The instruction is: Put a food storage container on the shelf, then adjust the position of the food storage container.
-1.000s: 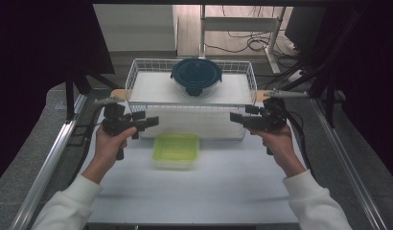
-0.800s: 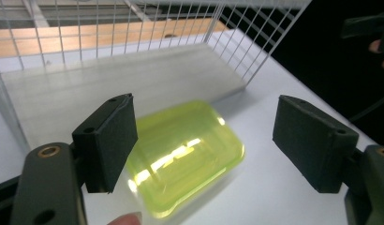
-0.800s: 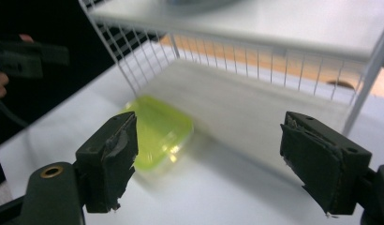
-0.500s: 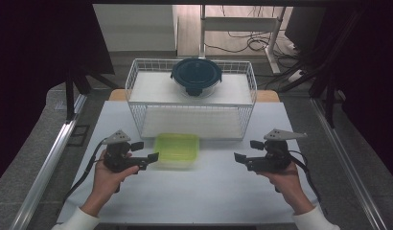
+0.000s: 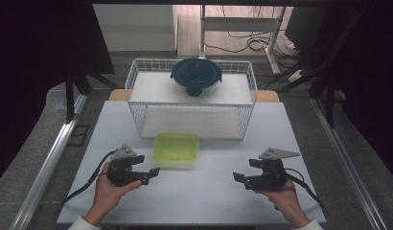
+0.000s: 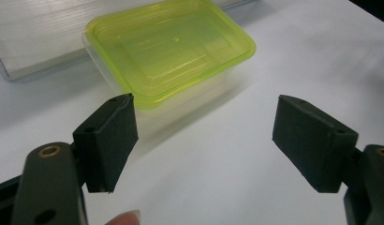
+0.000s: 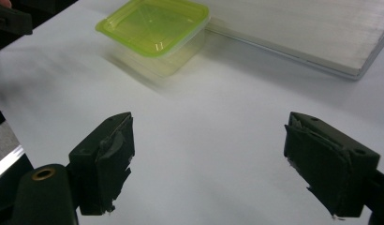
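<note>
1. The wire basket [image 5: 242, 103] hides the lower body of the dark-lidded bowl [image 5: 196, 75] behind its mesh.
2. The white board [image 7: 321, 33] runs off the right gripper view's far and right edges.
3. The green container [image 7: 155, 28] looks slightly blurred there.

1. One green-lidded container [image 5: 177, 150], at the tabletop's centre
2. One white wire basket [image 5: 137, 91], at 12 o'clock
3. One dark round lidded bowl [image 5: 196, 76]
4. Two tools: left tool [image 5: 145, 174], right tool [image 5: 243, 179]
</note>
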`<state>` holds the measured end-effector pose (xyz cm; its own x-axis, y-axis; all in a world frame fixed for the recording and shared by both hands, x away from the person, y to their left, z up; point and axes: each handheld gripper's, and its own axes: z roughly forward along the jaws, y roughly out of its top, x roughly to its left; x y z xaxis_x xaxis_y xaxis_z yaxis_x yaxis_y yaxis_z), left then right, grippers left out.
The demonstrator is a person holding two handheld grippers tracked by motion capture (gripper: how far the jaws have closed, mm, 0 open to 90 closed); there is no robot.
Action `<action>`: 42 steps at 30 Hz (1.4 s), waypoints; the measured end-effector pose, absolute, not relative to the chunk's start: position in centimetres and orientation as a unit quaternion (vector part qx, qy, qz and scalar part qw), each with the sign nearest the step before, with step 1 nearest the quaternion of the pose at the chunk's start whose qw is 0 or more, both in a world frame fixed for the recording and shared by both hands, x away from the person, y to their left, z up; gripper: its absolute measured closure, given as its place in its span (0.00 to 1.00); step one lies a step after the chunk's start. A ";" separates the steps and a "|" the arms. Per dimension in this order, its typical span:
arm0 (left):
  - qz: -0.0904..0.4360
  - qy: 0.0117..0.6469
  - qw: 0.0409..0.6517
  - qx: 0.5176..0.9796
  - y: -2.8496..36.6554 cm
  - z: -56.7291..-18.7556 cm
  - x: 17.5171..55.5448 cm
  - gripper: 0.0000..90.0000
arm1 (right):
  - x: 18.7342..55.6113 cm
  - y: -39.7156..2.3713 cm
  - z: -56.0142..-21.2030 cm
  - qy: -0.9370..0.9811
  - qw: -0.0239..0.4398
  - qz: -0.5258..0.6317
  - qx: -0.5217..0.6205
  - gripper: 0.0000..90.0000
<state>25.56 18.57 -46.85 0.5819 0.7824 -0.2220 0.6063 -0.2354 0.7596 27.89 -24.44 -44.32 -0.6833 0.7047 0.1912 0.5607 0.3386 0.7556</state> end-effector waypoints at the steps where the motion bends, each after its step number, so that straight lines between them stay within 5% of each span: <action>1: 0.104 0.446 0.427 0.780 18.5 -46.9 25.5 0.25 | 27.9 -24.5 -44.3 0.813 0.085 0.424 0.390 0.18; 16: 0.111 0.445 0.426 0.780 18.8 -46.9 26.9 0.29 | 28.2 -24.8 -44.6 0.814 0.093 0.413 0.398 0.18; 30: 0.127 0.464 0.420 0.770 18.9 -45.9 30.4 0.46 | 27.8 -25.1 -44.7 0.815 0.092 0.406 0.403 0.19; 42: 0.168 0.459 0.360 0.795 19.3 -46.5 35.2 0.80 | 28.0 -24.8 -45.1 0.821 0.094 0.396 0.401 0.20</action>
